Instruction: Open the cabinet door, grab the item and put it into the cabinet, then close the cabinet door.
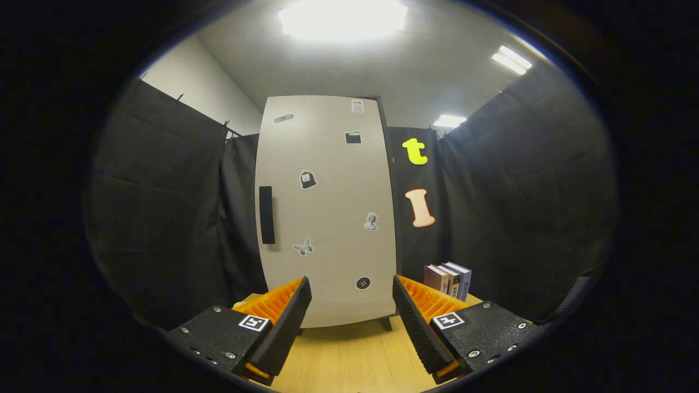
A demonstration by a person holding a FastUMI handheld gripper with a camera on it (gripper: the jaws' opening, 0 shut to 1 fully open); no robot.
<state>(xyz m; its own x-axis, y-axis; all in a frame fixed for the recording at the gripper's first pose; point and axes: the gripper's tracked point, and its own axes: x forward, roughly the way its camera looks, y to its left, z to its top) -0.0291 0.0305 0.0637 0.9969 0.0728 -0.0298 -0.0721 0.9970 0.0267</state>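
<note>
The cabinet (326,210) stands shut on the bench (349,355), its dark handle (266,214) at the left edge — straight ahead, beyond the jaws, which stand apart, holding nothing. Books (448,279) stand upright beside the cabinet's right — beyond the right finger.

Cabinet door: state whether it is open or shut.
Shut. The cabinet door sits flat across the front, handle untouched; the gripper fingers are spread, holding nothing.
</note>
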